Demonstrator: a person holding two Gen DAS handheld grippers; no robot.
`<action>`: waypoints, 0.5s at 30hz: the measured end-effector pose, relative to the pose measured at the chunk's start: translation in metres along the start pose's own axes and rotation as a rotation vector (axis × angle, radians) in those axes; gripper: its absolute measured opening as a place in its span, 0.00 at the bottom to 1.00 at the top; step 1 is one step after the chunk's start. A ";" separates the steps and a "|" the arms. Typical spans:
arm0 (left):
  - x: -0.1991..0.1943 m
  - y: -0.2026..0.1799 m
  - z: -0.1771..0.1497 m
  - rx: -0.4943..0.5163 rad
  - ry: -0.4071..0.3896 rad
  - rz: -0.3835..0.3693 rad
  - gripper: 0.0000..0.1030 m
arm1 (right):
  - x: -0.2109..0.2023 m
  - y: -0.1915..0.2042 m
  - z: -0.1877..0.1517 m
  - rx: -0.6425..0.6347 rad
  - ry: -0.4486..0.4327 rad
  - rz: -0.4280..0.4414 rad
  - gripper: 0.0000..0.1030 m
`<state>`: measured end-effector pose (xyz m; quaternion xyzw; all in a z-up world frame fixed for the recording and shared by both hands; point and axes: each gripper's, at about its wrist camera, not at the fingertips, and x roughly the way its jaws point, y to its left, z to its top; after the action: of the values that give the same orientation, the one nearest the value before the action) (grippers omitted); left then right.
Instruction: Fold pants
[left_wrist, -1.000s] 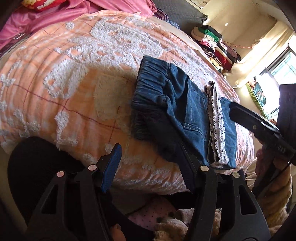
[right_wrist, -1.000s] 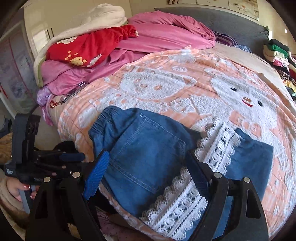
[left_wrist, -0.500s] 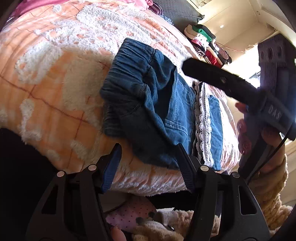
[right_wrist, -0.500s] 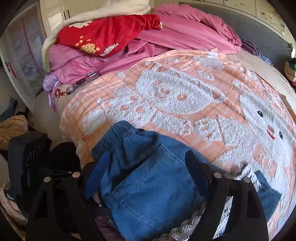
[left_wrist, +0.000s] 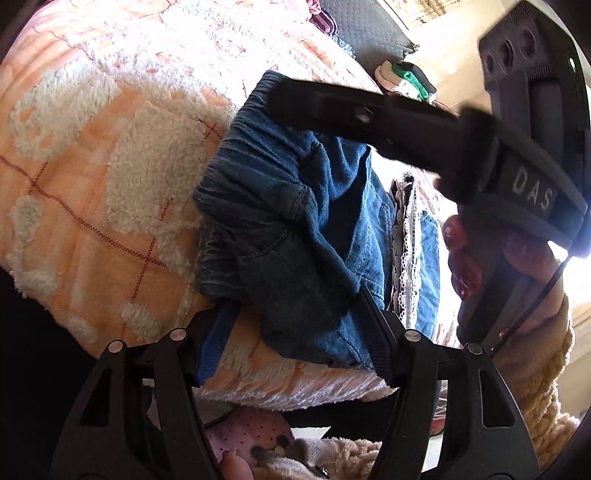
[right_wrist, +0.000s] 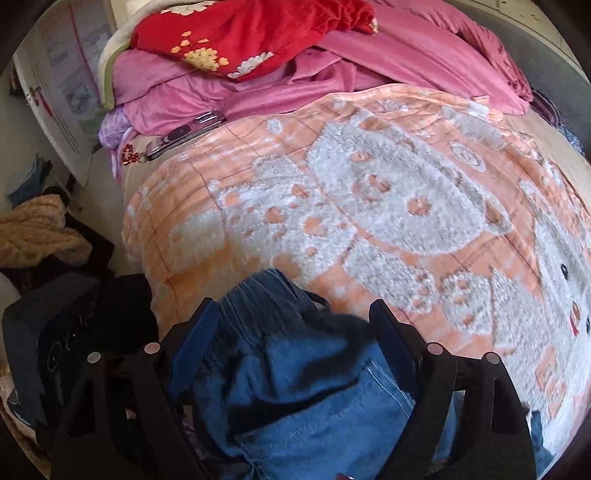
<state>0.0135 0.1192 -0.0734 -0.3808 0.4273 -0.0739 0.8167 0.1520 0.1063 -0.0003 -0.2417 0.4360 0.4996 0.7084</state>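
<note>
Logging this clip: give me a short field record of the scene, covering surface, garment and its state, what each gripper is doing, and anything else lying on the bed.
surface: orange and white blanket on a bed
garment: blue denim pants, partly folded, bunched at the waistband, white lace trim showing
left gripper: open, at the near edge of the pants, fingers either side of the fabric
right gripper: open, low over the waistband end
other items: phone beside pink bedding; red floral cloth on top
</note>
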 end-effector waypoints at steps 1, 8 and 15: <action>0.000 0.000 -0.001 -0.001 -0.001 -0.002 0.55 | 0.004 0.001 0.002 -0.008 0.003 0.007 0.81; -0.001 0.004 -0.005 -0.026 -0.013 -0.046 0.61 | 0.035 -0.002 0.001 -0.024 0.094 0.105 0.55; -0.006 -0.004 -0.012 0.005 -0.035 -0.055 0.62 | 0.006 -0.016 -0.015 0.056 0.013 0.187 0.36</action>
<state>0.0016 0.1121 -0.0710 -0.3917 0.4022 -0.0904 0.8226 0.1619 0.0910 -0.0144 -0.1835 0.4752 0.5494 0.6623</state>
